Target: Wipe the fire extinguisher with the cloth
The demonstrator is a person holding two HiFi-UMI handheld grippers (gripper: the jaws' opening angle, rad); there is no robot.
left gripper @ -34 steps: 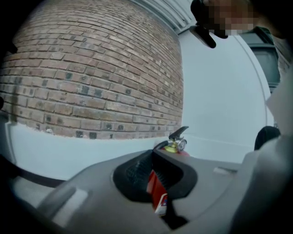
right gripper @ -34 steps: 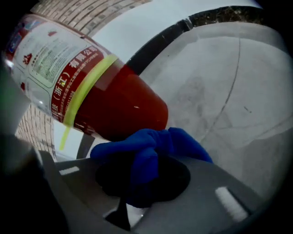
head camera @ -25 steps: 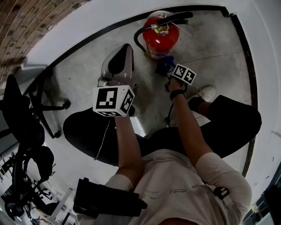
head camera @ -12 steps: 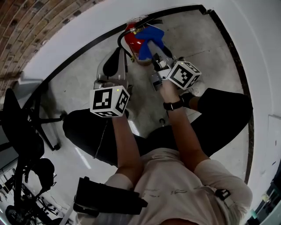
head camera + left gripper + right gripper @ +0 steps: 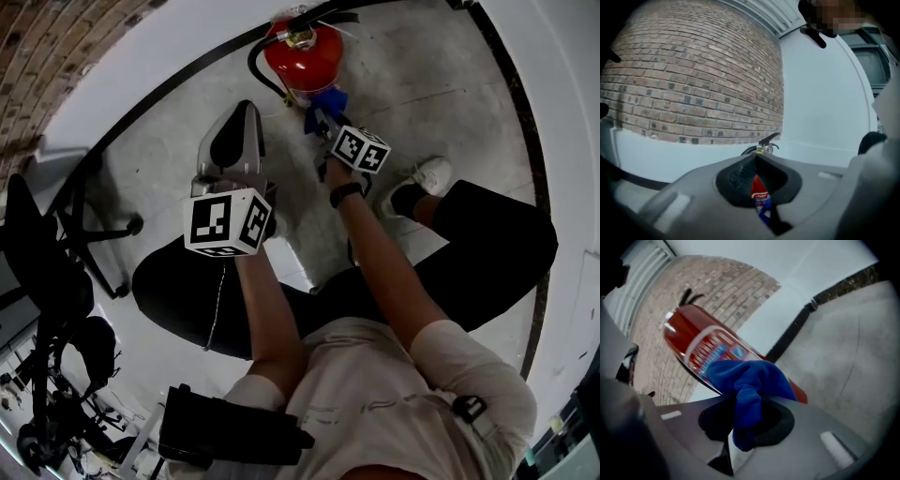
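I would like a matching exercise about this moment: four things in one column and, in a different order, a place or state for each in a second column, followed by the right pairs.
Column one:
1. red fire extinguisher
2. blue cloth
3. left gripper
4. black office chair

Column two:
a. holds nothing
b. clamped in the right gripper
c. upright on the grey floor, by the white wall
d. at the person's left side, away from both grippers

Pairs: 1-c; 2-b; 3-a; 4-d
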